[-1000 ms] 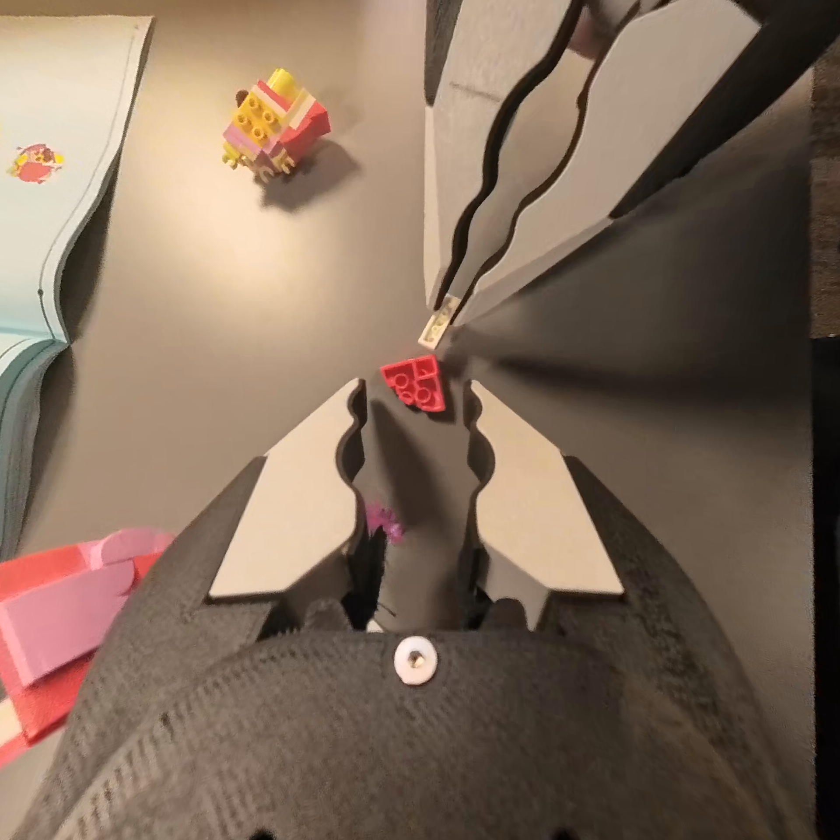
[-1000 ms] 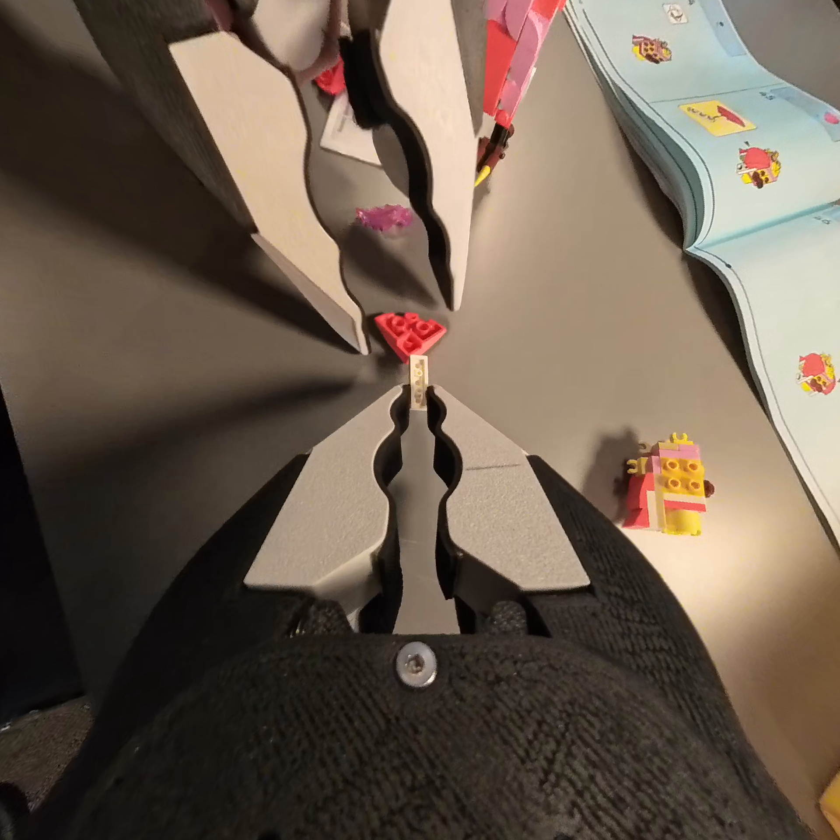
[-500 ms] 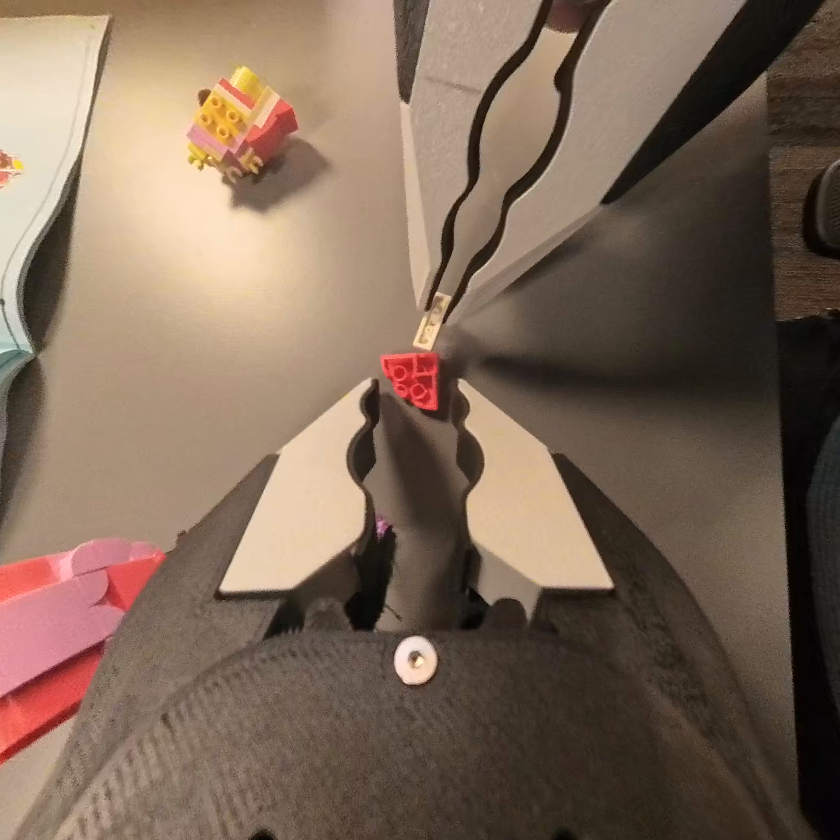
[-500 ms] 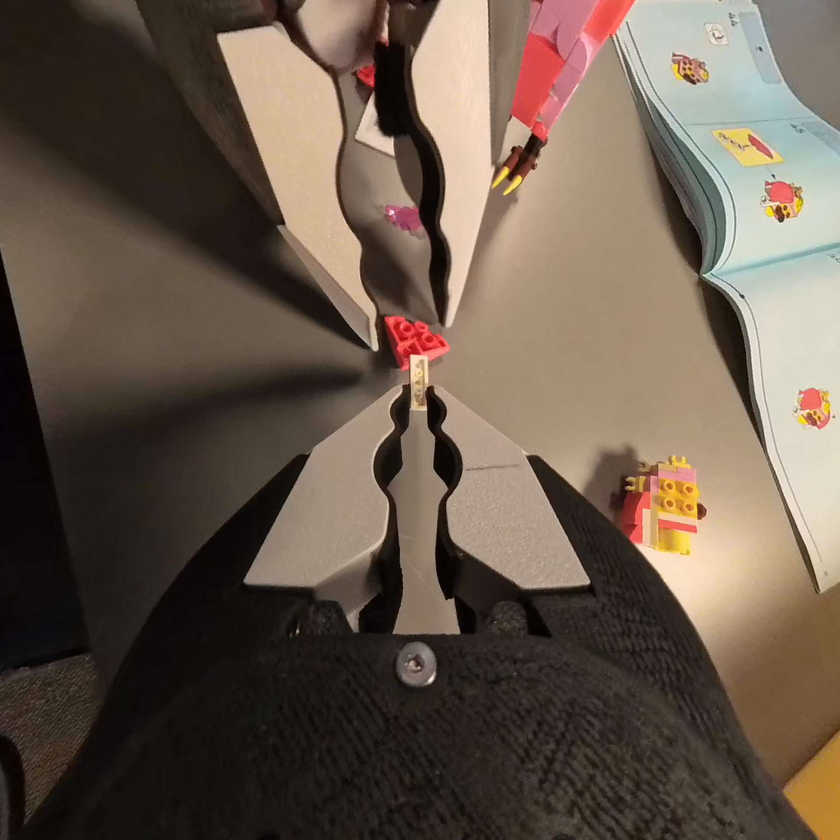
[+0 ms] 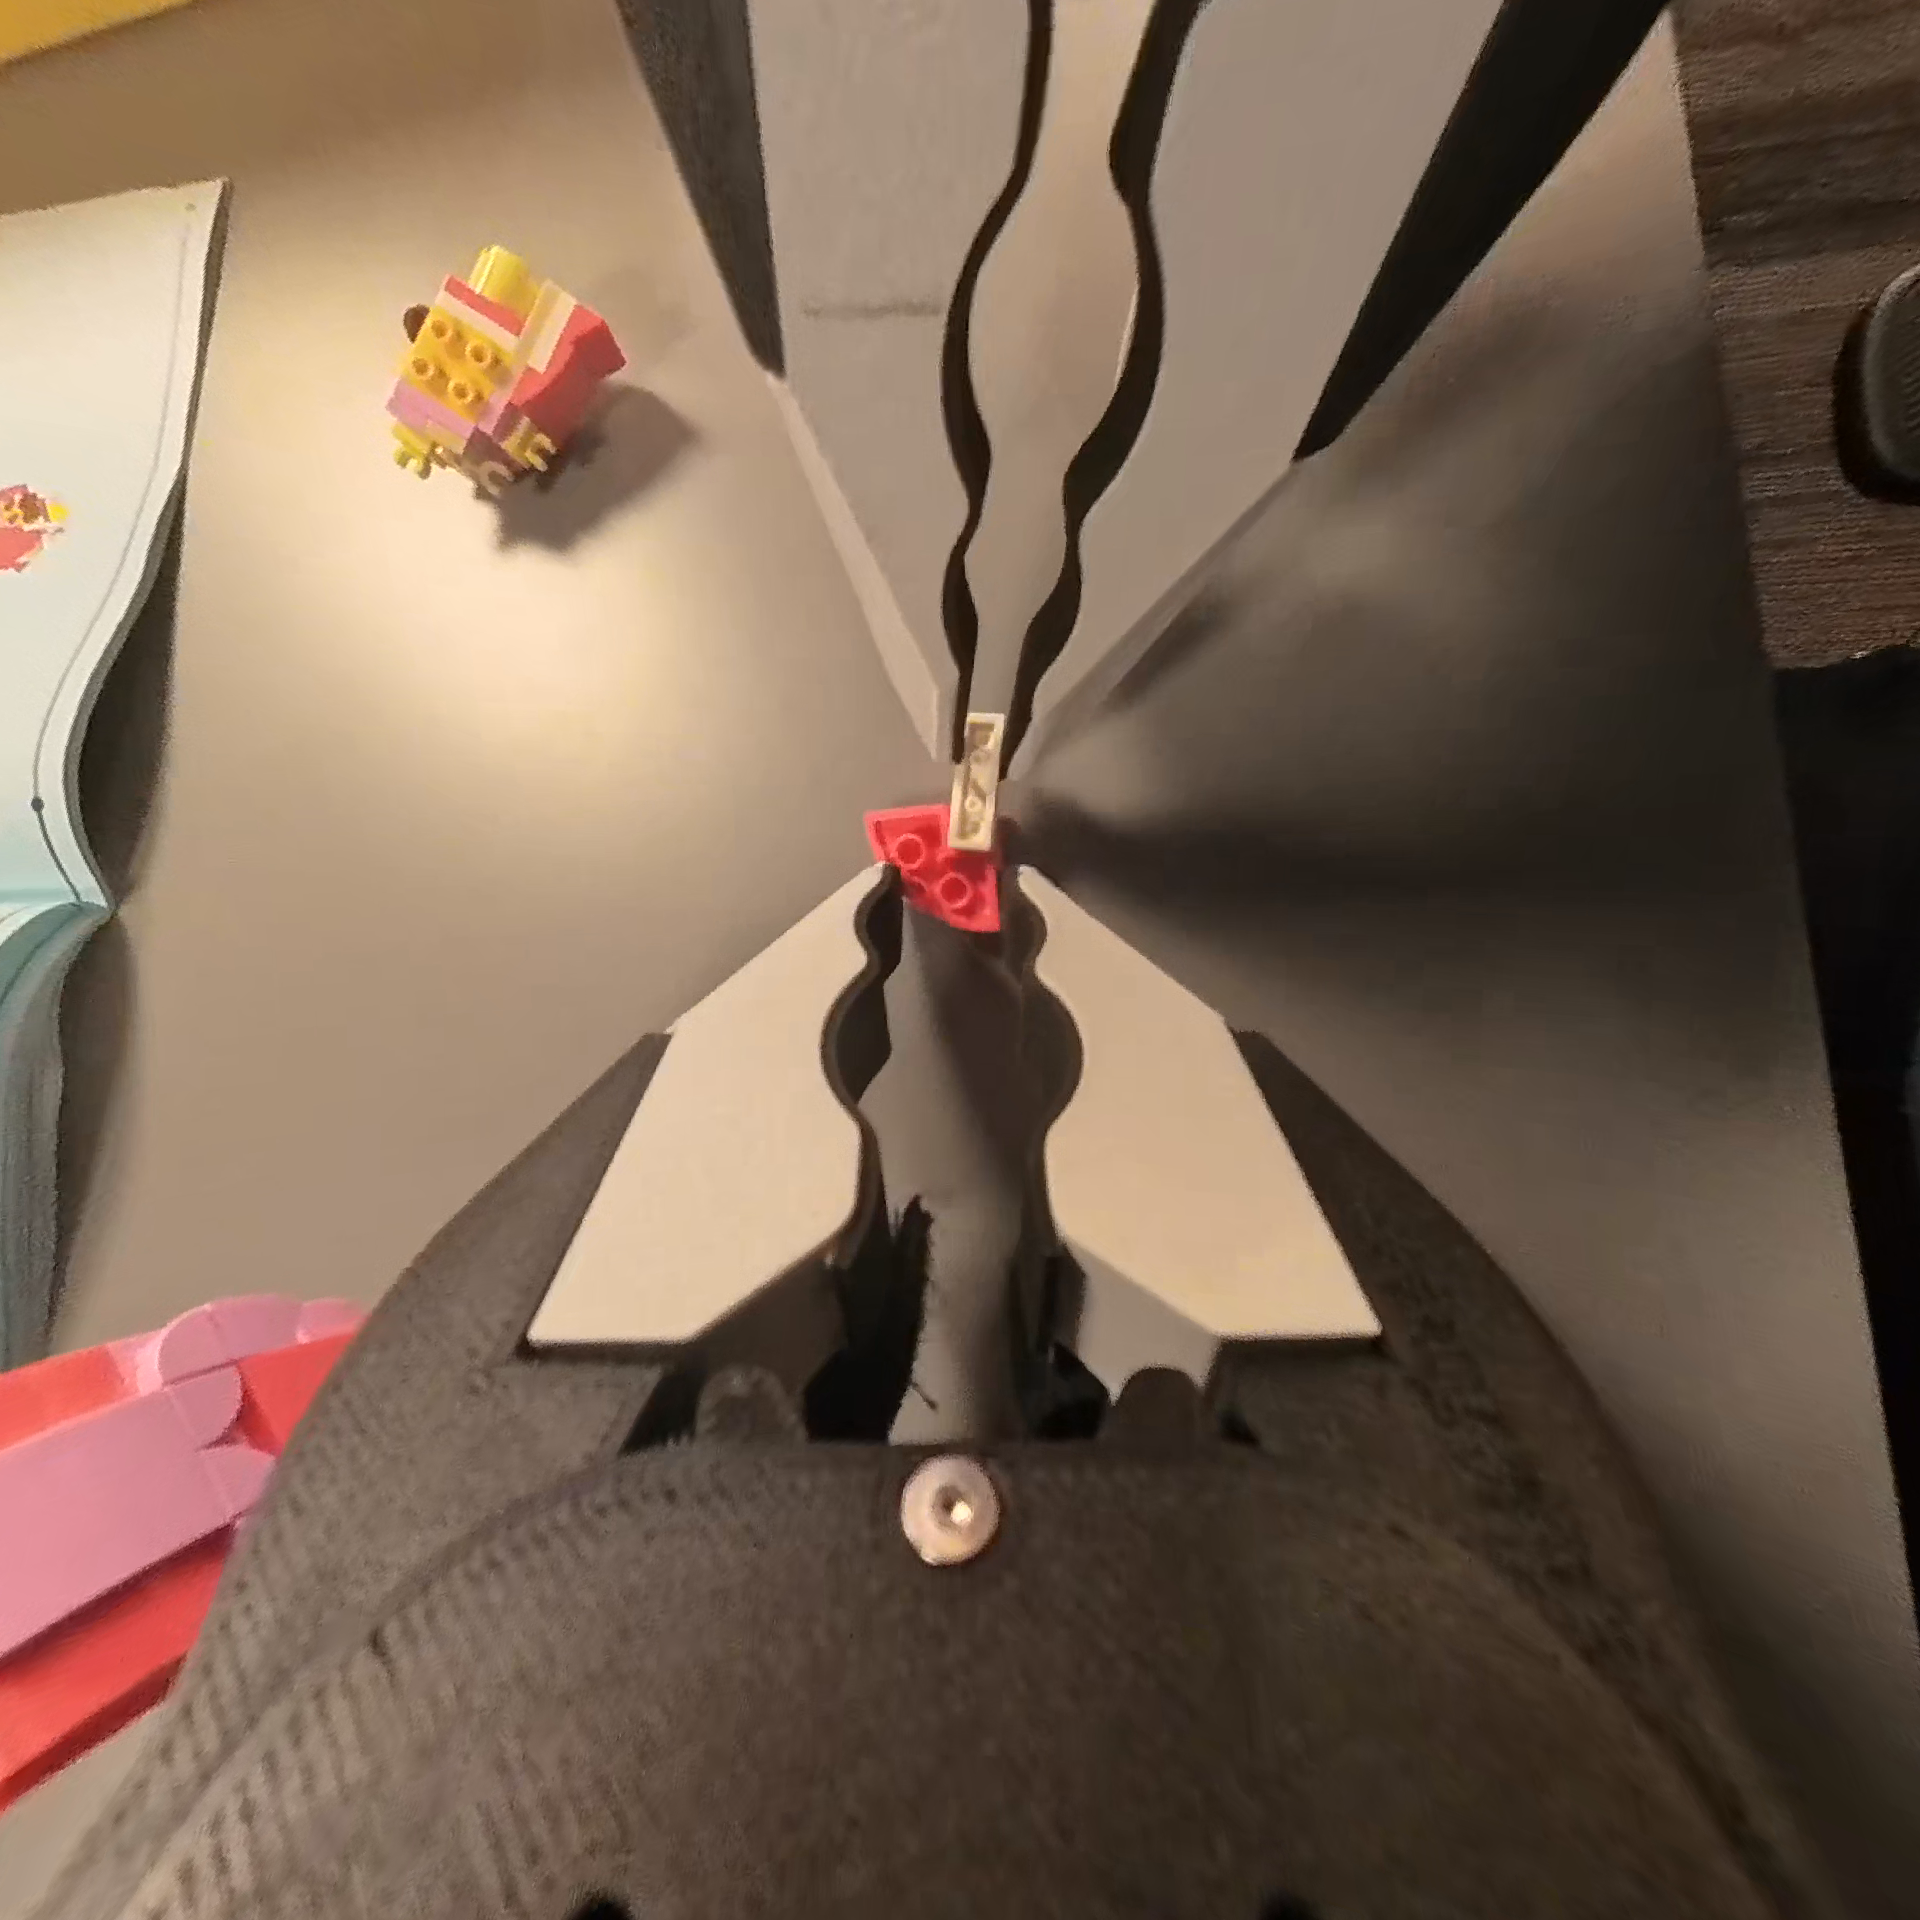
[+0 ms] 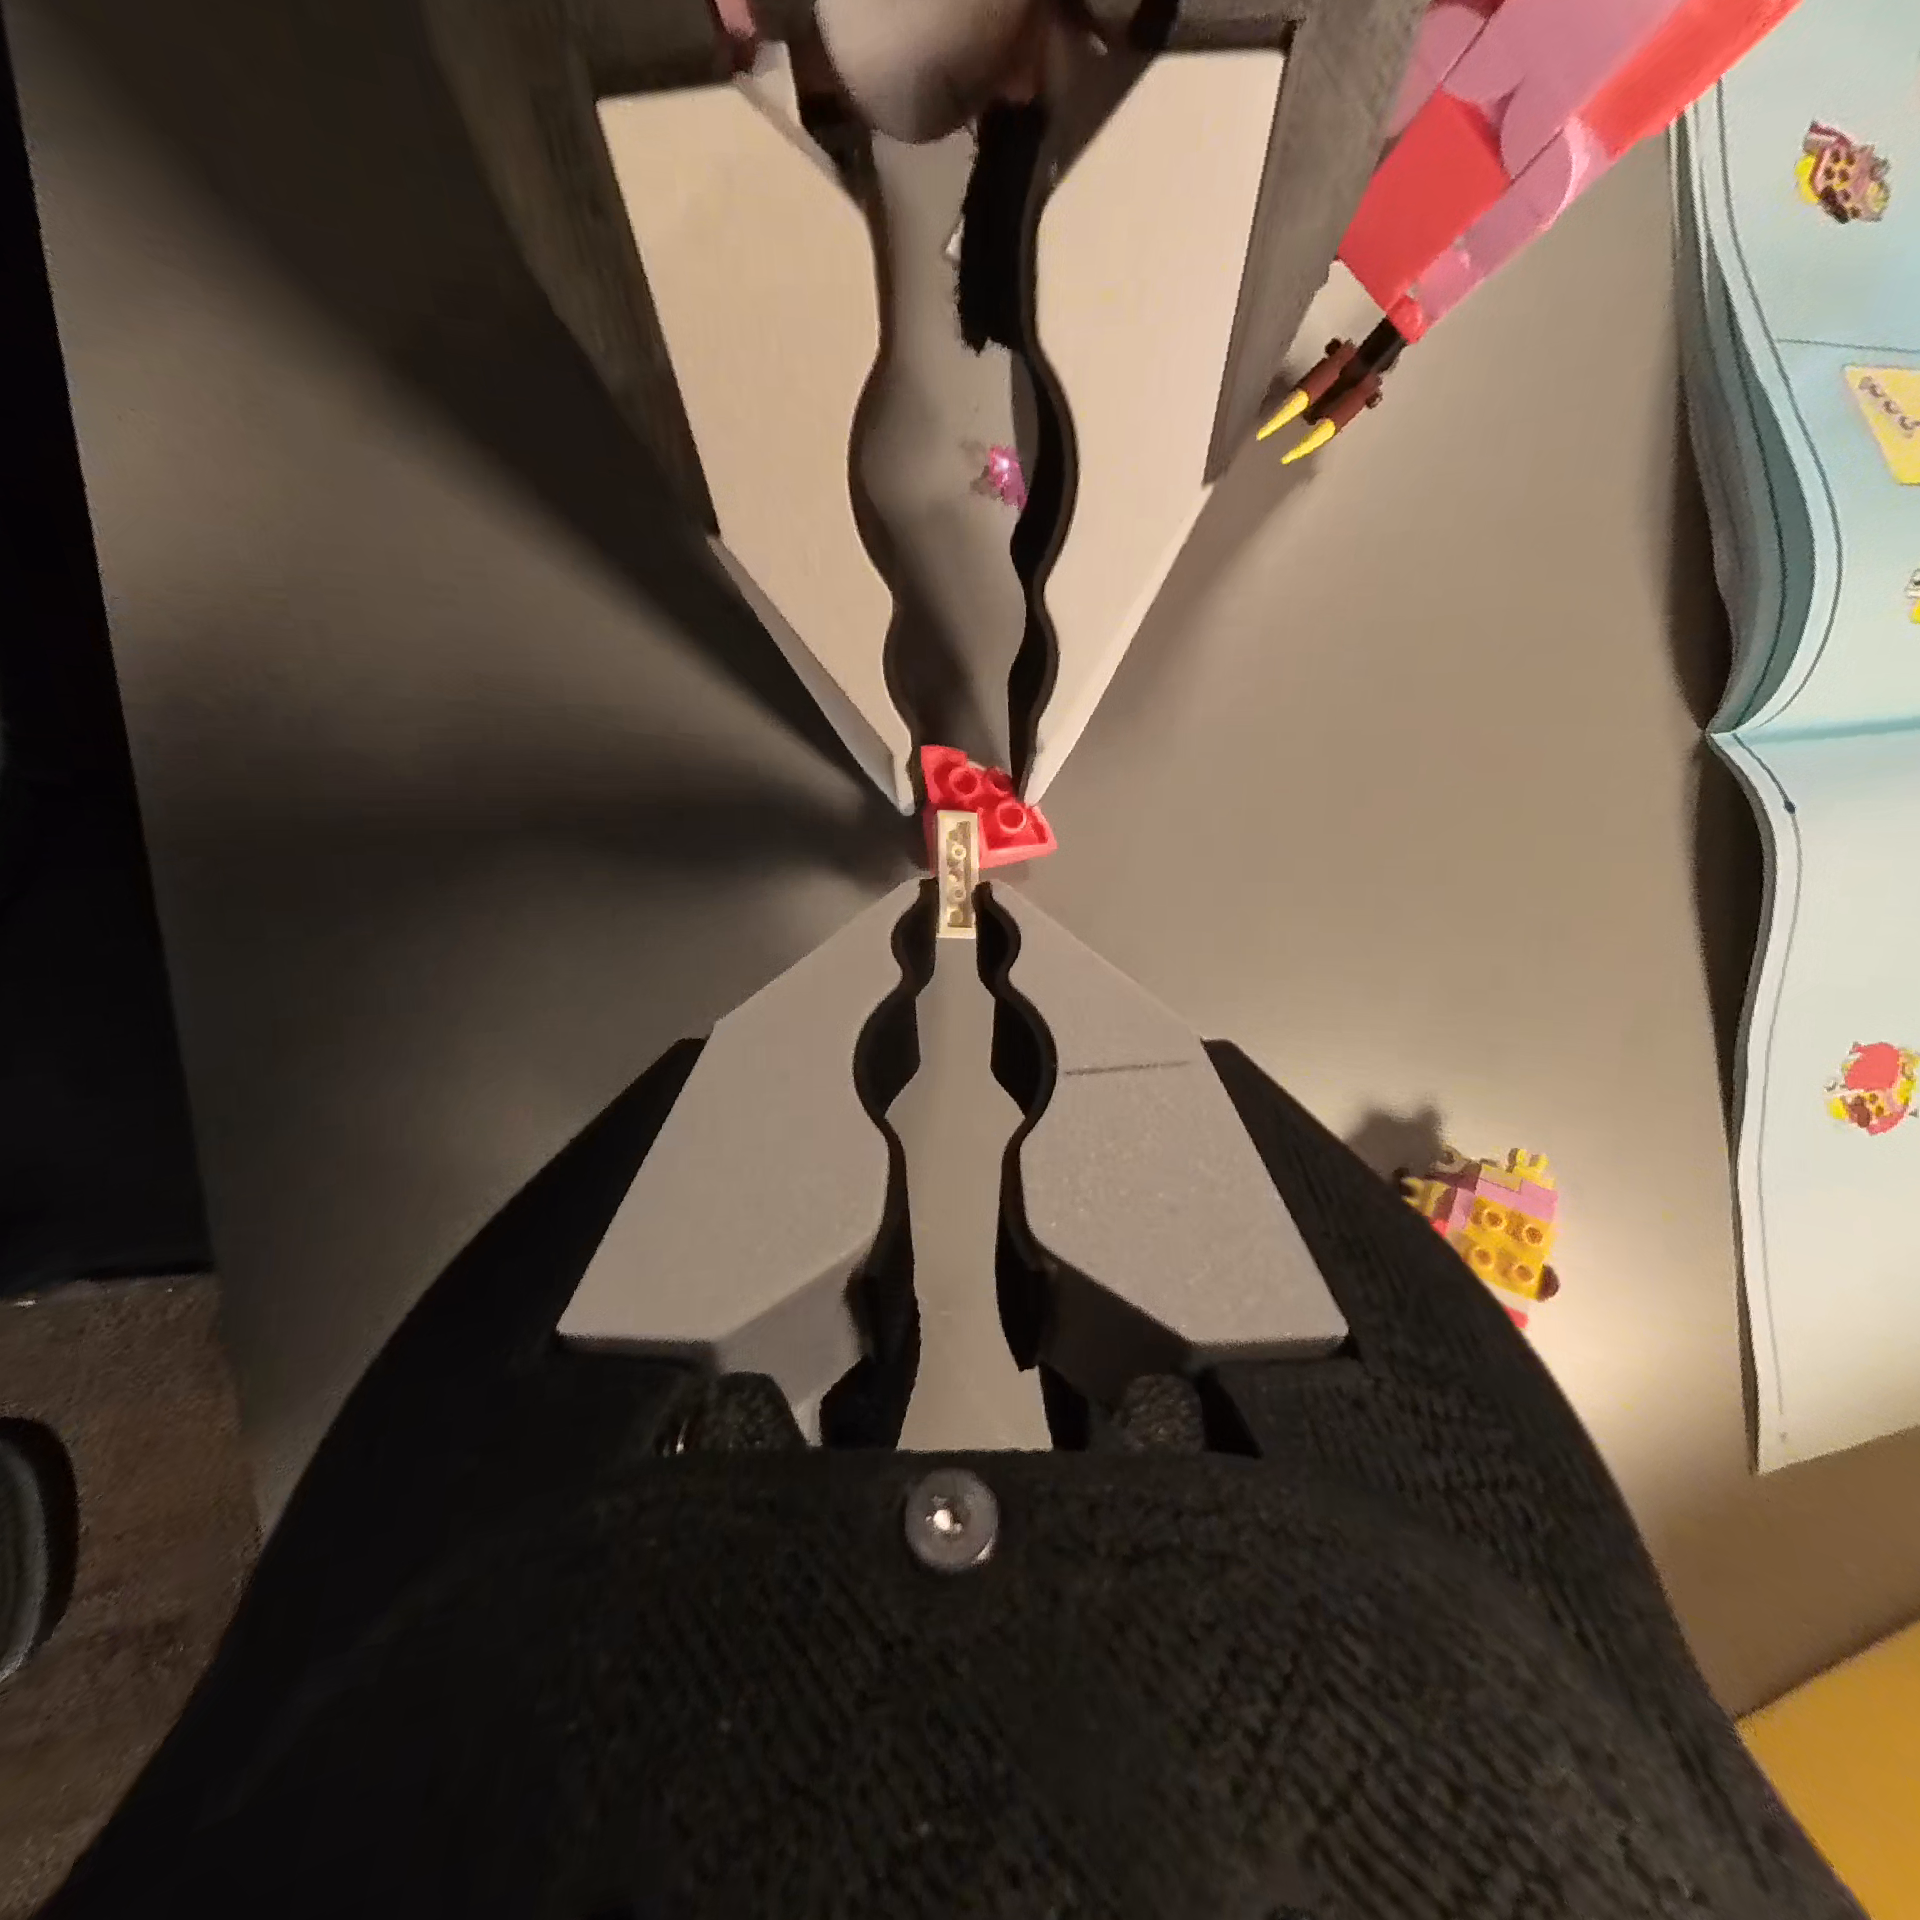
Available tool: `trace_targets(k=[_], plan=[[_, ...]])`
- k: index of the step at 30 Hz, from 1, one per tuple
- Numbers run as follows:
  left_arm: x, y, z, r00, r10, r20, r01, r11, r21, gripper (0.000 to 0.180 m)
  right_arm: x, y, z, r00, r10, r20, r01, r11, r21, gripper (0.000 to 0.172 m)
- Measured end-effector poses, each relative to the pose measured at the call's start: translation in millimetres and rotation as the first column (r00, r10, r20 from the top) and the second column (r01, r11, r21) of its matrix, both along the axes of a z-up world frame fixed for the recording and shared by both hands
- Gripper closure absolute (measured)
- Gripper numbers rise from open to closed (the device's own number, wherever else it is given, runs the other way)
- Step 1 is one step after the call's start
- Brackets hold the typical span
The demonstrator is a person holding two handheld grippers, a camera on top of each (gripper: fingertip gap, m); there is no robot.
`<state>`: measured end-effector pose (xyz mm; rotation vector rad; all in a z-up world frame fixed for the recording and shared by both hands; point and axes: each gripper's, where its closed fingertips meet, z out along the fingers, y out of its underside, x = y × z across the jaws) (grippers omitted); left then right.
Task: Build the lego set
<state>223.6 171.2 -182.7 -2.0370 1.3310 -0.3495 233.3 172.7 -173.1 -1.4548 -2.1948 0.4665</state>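
My left gripper is shut on a small red wedge brick, studs up, pinched between its fingertips just above the grey table. My right gripper is shut on a small white plate, held by one end with its underside showing. The plate's free end lies over one edge of the red brick. The two grippers face each other tip to tip. The left gripper shows in the right wrist view with both fingertips against the brick. The white plate also shows in the left wrist view.
A small yellow, pink and red brick model stands on the table. An open light-blue instruction booklet lies beyond it. A large red and pink build with yellow-tipped claws sits beside the left gripper. A tiny pink piece lies under it. Only a small space, under 4 cm, lies between the two pairs of fingers.
My left fingers have closed in from wide apart onto the red brick. My right gripper has brought the white plate forward until its end lies over the brick.
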Motion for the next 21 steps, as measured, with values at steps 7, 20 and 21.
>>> trace_targets(k=[7, 20, 21], plan=[[-0.1, 0.2, 0.0, 1.0, -0.005, -0.002, 0.005, 1.0, 0.001, 0.163, -0.5, 2.0, -4.3, 0.999, 0.021, 0.038, -0.022, 0.999, 0.033, 0.166], [0.1, 0.4, 0.0, 1.0, -0.006, -0.011, 0.006, 1.0, -0.01, 0.163, -1.8, 2.0, -7.8, 1.0, 0.006, 0.025, -0.007, 0.999, 0.038, 0.166], [0.0, 0.4, -0.1, 1.0, -0.005, -0.011, 0.005, 1.0, -0.011, 0.163, -2.1, 1.9, -7.7, 1.0, 0.005, 0.022, -0.006, 0.999, 0.038, 0.166]])
